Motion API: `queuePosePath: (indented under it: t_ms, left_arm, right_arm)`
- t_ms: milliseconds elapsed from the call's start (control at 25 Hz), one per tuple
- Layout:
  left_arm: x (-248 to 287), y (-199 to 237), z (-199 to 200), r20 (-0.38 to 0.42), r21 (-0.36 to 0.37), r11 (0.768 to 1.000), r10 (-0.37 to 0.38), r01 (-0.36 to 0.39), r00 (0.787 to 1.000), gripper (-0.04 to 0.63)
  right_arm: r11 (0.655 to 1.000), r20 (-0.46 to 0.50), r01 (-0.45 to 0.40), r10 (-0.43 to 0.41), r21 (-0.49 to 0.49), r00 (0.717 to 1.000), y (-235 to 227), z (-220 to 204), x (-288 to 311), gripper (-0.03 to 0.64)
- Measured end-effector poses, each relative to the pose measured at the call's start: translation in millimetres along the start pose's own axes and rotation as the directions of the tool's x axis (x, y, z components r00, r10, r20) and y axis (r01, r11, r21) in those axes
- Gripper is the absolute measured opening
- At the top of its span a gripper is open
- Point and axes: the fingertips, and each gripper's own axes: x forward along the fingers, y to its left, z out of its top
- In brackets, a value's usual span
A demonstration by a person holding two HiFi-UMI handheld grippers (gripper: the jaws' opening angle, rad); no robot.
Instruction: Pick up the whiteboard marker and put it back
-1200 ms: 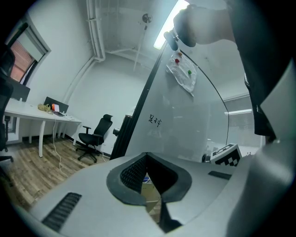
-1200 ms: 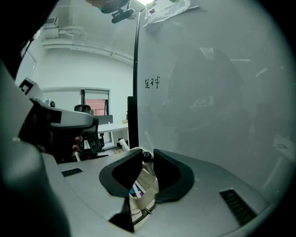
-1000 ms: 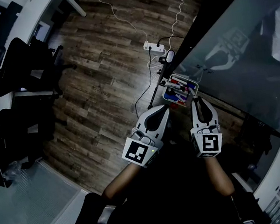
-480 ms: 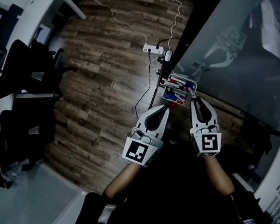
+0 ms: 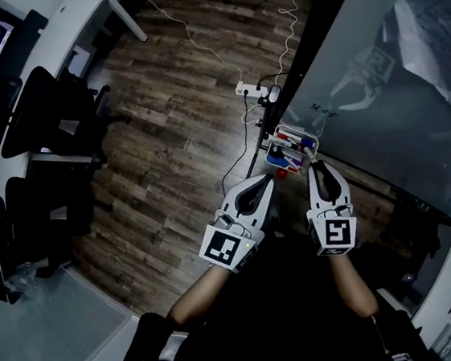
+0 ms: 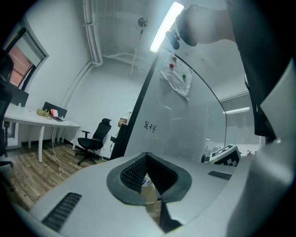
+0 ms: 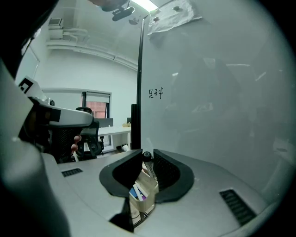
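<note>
Between the narrowed jaws of the right gripper (image 5: 314, 164), a slim whiteboard marker with a black end (image 7: 147, 156) sits clamped, close to the pale open tray of coloured markers (image 7: 144, 200) mounted on the glass whiteboard (image 7: 212, 92). Beside it, the left gripper (image 6: 147, 156) is closed and empty.

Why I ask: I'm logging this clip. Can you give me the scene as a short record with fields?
Right gripper: shut on a marker, its black end showing between the jaws
Left gripper: shut, empty
Tray: holds other markers, just ahead of the right gripper, by the whiteboard's lower edge
Floor: wood, with a power strip and cables
Stage: marker held, not yet back in the tray
</note>
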Motion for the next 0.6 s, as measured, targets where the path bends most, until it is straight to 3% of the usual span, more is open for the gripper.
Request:
queuePosePath:
  t_ms: [400, 600]
  left_arm:
    - [-10, -2, -2, -0.029, 0.028, 0.999, 0.023, -0.022, 0.999, 0.009]
    - [-13, -6, 1, 0.006, 0.033, 0.999, 0.014, -0.015, 1.000, 0.009]
  right_arm:
    - [1.000, 0.023, 0.000, 0.000, -0.009, 1.000, 3, 7, -9, 0.081]
    - [1.000, 0.038, 0.003, -0.002, -0.010, 0.999, 4, 10, -16, 0.081]
